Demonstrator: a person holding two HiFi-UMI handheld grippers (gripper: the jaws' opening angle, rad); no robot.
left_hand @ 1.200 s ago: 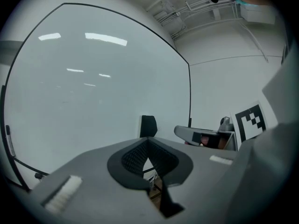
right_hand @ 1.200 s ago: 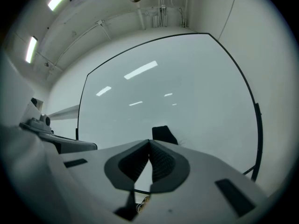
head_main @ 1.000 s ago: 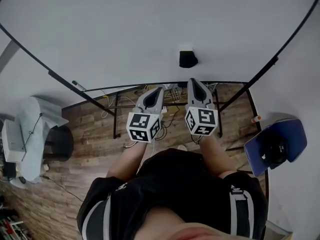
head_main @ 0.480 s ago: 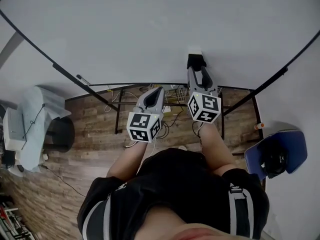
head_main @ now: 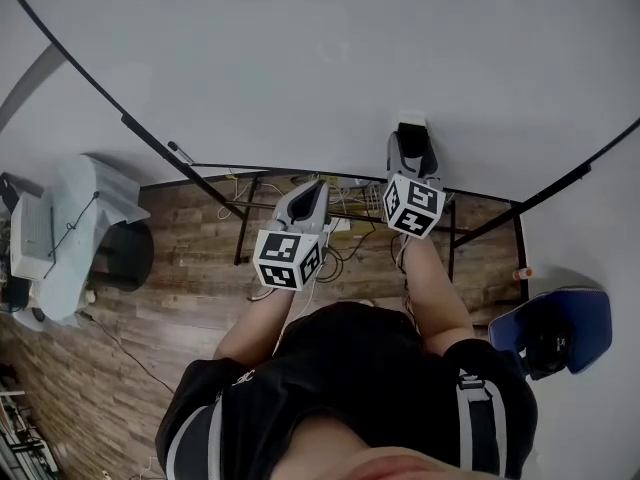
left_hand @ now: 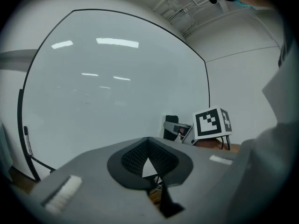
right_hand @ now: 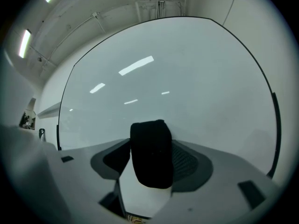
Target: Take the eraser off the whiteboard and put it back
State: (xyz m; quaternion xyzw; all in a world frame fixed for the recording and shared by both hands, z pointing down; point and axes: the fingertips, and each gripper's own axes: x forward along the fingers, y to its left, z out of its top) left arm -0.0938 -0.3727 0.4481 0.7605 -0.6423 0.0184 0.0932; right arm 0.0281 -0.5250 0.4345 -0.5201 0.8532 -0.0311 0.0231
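Eraser (right_hand: pixel 150 153) sat on whiteboard (head_main: pixel 300 58), between the spread jaws of right gripper (head_main: pixel 412 140); pads apparently not pressing it. Left gripper (head_main: pixel 316 186) clenched, empty. Marker (head_main: pixel 181 153) well left. A second earlier the right gripper was short of the eraser; its jaws had just been opening.

the eraser (right_hand: pixel 150 153) sits on the whiteboard (head_main: pixel 300 58) at your twelve o'clock; a chair (head_main: pixel 585 318) stands at three, a marker (head_main: pixel 180 152) at ten.

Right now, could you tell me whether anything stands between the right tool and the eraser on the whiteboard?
Nothing visible does. The right tool has just been opening its jaws, which stand on either side of the eraser, and the eraser sits on the whiteboard. The left tool is off to the side, apart from it.
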